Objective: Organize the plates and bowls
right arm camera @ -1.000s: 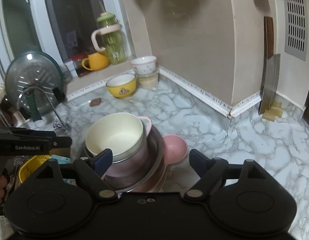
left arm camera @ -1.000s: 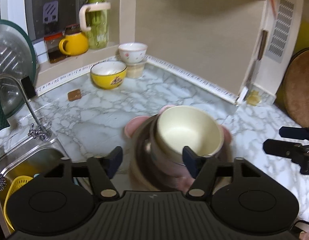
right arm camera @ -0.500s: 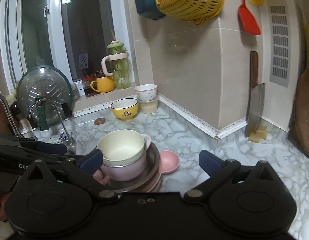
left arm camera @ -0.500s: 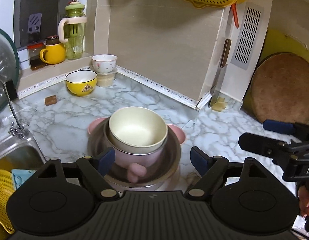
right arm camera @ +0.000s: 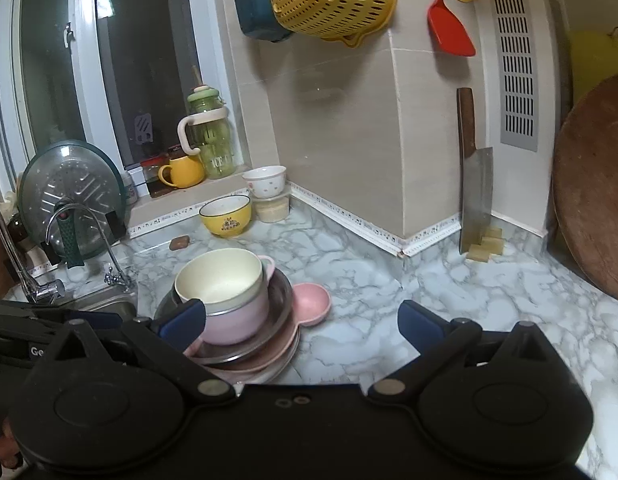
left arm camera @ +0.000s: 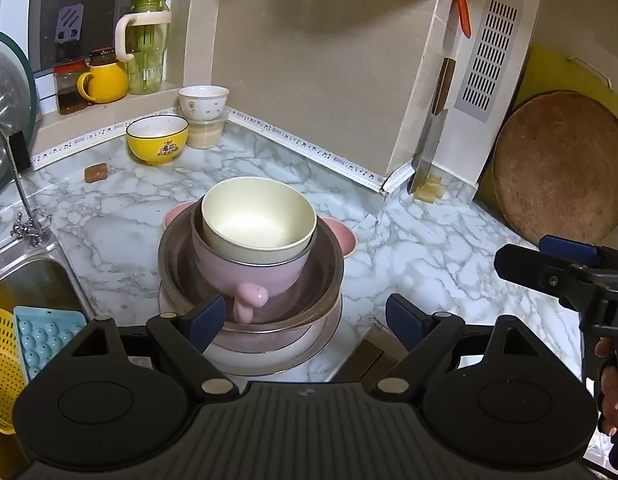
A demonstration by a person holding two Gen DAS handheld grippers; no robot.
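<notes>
Both grippers pulled back from the stack, jaws just spread wide | left gripper [left arm camera: 299, 318] apart, empty | right gripper [right arm camera: 301, 320] apart, empty | cream bowl [left arm camera: 257, 220] nested in pink bowl [left arm camera: 249, 274], in steel bowl [left arm camera: 249, 280], on counter [left arm camera: 409, 248] beside sink [left arm camera: 25, 276] | stack looks released; yellow bowl [left arm camera: 157, 139] left by the window.

left gripper [left arm camera: 301, 316] jaws spread wide, just opened further, nothing pinched; near edge of dish stack lies between them. cream bowl [left arm camera: 257, 220] nested in pink bowl [left arm camera: 249, 272], inside steel bowl [left arm camera: 253, 280], on marble desk [left arm camera: 421, 240]. yellow bowl [left arm camera: 157, 139] near far wall. right gripper [left arm camera: 549, 264] at right edge
</notes>
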